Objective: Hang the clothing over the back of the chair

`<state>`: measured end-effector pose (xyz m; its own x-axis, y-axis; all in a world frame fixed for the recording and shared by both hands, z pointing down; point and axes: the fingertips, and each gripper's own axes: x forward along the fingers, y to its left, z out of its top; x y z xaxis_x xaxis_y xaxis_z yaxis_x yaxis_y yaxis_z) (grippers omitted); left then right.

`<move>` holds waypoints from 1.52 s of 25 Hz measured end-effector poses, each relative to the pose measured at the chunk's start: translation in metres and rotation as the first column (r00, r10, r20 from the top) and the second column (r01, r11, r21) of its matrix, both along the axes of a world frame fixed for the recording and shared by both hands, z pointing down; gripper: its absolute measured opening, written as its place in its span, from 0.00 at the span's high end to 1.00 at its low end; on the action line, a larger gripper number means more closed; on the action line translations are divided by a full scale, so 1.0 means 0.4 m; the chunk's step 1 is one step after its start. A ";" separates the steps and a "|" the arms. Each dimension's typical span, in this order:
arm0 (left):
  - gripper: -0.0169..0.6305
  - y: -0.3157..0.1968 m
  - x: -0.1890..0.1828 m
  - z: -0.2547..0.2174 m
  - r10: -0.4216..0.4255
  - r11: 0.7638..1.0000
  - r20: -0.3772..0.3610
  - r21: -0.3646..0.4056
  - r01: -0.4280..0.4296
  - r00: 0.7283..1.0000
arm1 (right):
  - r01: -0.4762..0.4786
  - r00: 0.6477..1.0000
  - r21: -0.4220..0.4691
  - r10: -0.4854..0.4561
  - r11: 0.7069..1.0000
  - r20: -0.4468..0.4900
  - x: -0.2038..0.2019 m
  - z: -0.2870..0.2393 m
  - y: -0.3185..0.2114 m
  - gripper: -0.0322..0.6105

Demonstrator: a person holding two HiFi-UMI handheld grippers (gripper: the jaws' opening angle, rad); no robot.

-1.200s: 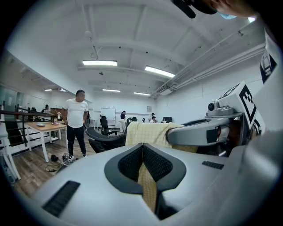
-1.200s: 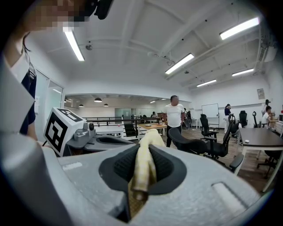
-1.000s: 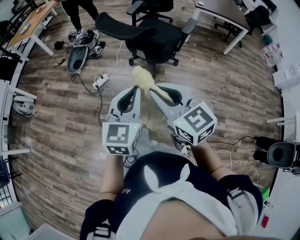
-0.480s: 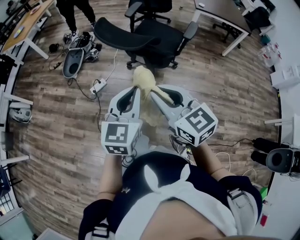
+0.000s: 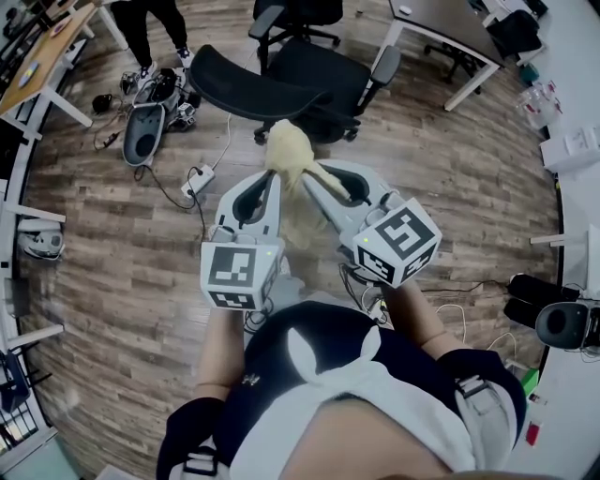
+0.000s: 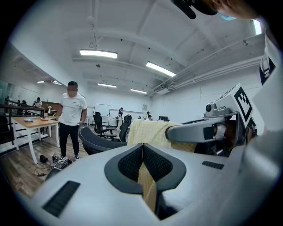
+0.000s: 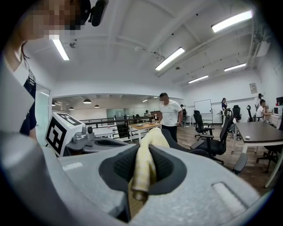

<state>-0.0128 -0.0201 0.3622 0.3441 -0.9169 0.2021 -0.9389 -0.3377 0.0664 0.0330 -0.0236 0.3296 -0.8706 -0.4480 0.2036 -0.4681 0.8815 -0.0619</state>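
Observation:
A pale yellow piece of clothing [image 5: 292, 173] hangs between my two grippers, bunched at the top and drooping below them. My left gripper [image 5: 274, 175] is shut on a thin fold of the clothing [image 6: 146, 183]. My right gripper [image 5: 309, 184] is shut on a thicker rolled edge of the clothing [image 7: 143, 170]. The black office chair [image 5: 309, 80] stands just ahead of both grippers, its curved back [image 5: 248, 89] nearest and turned toward me. In the left gripper view the chair back [image 6: 95, 143] lies low at left, and the right gripper's arm [image 6: 199, 131] crosses at right.
A person [image 7: 170, 115] in a white shirt stands past the chair, legs [image 5: 150, 23] at the top left. A grey device [image 5: 142, 136], a power strip [image 5: 198, 178] and cables lie on the wood floor at left. Desks [image 5: 450, 28] and other chairs stand further back.
Both grippers have moved forward with the clothing toward the chair. The chair back now lies right above the bunched cloth in the head view.

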 end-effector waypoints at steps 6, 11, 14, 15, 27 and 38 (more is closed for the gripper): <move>0.96 -0.074 -0.055 0.004 0.056 0.998 -0.023 -0.003 -0.056 0.998 | -0.042 0.999 -0.015 0.042 0.999 0.011 -0.059 -0.001 -0.080 0.88; 0.96 -0.109 -0.089 -0.005 0.101 0.995 -0.025 -0.001 -0.101 0.995 | -0.072 0.997 -0.005 0.072 0.997 0.028 -0.099 -0.016 -0.121 0.88; 0.96 -0.109 -0.112 -0.002 0.102 0.995 -0.018 0.003 -0.102 0.995 | -0.080 0.996 0.011 0.079 0.997 0.030 -0.121 -0.026 -0.128 0.88; 0.96 -0.107 -0.118 -0.003 0.103 0.995 -0.019 0.005 -0.103 0.995 | -0.081 0.996 0.017 0.080 0.997 0.032 -0.127 -0.033 -0.129 0.88; 0.96 -0.147 -0.169 -0.040 0.075 0.996 -0.048 0.045 -0.073 0.996 | -0.082 0.994 0.119 0.072 0.990 0.083 -0.172 -0.165 -0.192 0.88; 0.96 -0.242 -0.189 -0.080 0.078 0.995 -0.062 0.069 -0.073 0.995 | -0.065 0.992 0.173 0.045 0.983 0.114 -0.207 -0.232 -0.286 0.88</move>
<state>-0.0882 -0.1168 0.3302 0.4233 -0.8985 0.1162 -0.9050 -0.4133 0.1013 -0.0497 -0.1379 0.2366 -0.8562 -0.5161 0.0221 -0.5151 0.8563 0.0389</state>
